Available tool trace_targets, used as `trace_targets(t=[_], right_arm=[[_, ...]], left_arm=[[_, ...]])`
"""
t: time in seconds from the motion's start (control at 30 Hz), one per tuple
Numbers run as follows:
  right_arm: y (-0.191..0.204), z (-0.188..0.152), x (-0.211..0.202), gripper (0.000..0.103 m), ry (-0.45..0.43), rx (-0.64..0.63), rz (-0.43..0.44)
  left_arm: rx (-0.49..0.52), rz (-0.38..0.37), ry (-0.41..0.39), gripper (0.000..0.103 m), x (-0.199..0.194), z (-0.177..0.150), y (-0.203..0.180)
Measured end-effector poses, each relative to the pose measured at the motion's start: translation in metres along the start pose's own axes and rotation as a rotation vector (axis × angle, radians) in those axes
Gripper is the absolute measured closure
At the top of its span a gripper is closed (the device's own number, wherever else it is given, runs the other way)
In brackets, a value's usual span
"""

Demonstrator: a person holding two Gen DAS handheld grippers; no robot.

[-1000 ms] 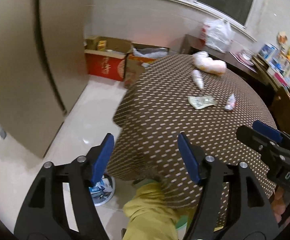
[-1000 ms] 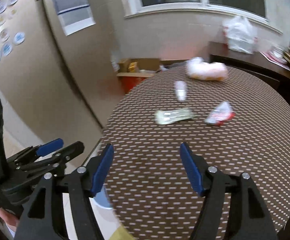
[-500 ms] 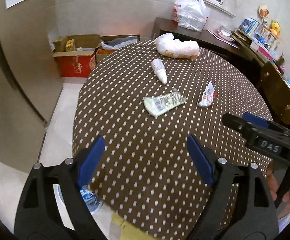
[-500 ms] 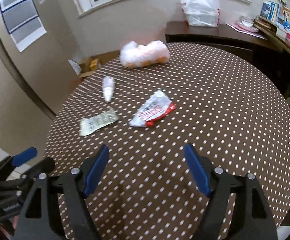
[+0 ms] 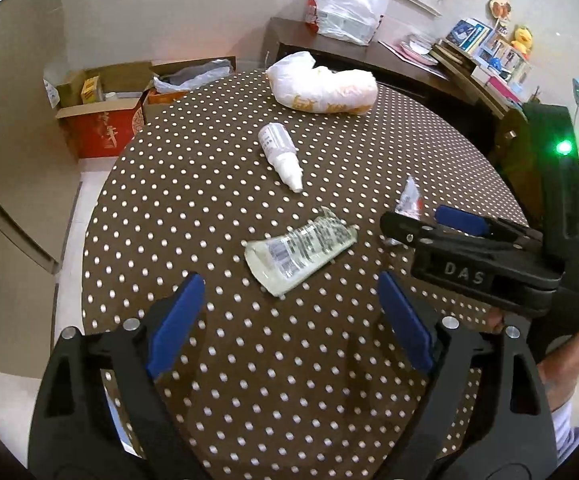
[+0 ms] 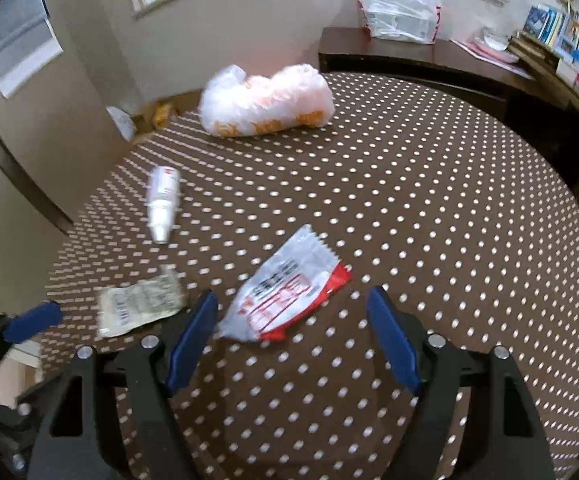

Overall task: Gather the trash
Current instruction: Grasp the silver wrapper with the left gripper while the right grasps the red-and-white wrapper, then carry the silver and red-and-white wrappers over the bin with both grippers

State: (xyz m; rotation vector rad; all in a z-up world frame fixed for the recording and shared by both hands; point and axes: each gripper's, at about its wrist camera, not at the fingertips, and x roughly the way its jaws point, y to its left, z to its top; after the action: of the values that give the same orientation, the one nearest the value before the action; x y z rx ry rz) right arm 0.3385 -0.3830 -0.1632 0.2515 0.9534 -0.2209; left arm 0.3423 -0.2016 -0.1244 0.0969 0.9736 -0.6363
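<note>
clear wrapper [image 5: 301, 254]: flat, printed label, near table edge | red-white wrapper [image 6: 285, 300]: crumpled, flat, beside it | white bottle [image 5: 281, 156]: on its side, farther in | white-orange plastic bag [image 5: 323, 88]: bunched, far side

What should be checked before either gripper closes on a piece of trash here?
1. Left gripper jaws open and empty, having just opened wider: ok.
2. Right gripper jaws open, empty: ok.
3. Clear wrapper ahead of left gripper, not yet between the jaws: not ok.
4. Red-and-white wrapper reaching between right jaws, untouched: ok.
5. White bottle lying apart from both wrappers: ok.
6. Bin for the trash: cannot tell.
</note>
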Motion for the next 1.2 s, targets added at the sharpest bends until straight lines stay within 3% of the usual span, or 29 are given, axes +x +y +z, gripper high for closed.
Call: trace_targets(t=[0.13, 0.23, 0.33, 0.57, 0.63, 0.7, 0.77, 0.9, 1.2], right_arm=[[0.003, 0.002, 0.004, 0.027, -0.013, -0.021, -0.017], [0.007, -0.001, 0.003, 0.04, -0.045, -0.06, -0.02], [0.004, -0.008, -0.002, 0.045, -0.042, -0.066, -0.015], [-0.01, -0.028, -0.018, 0.047, -0.034, -0.036, 0.017], [-0.015, -0.032, -0.022, 0.047, -0.034, -0.029, 0.017], [-0.019, -0.036, -0.026, 0.047, -0.032, -0.026, 0.016], [-0.024, -0.04, -0.029, 0.047, -0.032, -0.019, 0.019], [-0.031, -0.045, -0.035, 0.047, -0.031, -0.005, 0.023], [-0.028, -0.059, -0.062, 0.047, -0.064, -0.001, 0.047]], left_arm=[[0.014, 0.012, -0.001, 0.016, 0.008, 0.006, -0.001], [0.03, 0.035, 0.001, 0.016, 0.013, 0.01, -0.004], [0.063, 0.024, -0.007, 0.016, 0.017, 0.015, -0.008], [0.139, 0.0, 0.033, 0.017, 0.044, 0.022, -0.02], [0.18, 0.018, 0.036, 0.028, 0.046, 0.021, -0.025], [0.229, 0.078, 0.04, 0.055, 0.044, 0.019, -0.03], [0.212, 0.057, 0.053, 0.075, 0.039, 0.019, -0.027], [0.153, 0.025, 0.063, 0.088, 0.028, 0.016, -0.015], [0.11, 0.059, 0.062, 0.094, 0.004, -0.008, -0.015]])
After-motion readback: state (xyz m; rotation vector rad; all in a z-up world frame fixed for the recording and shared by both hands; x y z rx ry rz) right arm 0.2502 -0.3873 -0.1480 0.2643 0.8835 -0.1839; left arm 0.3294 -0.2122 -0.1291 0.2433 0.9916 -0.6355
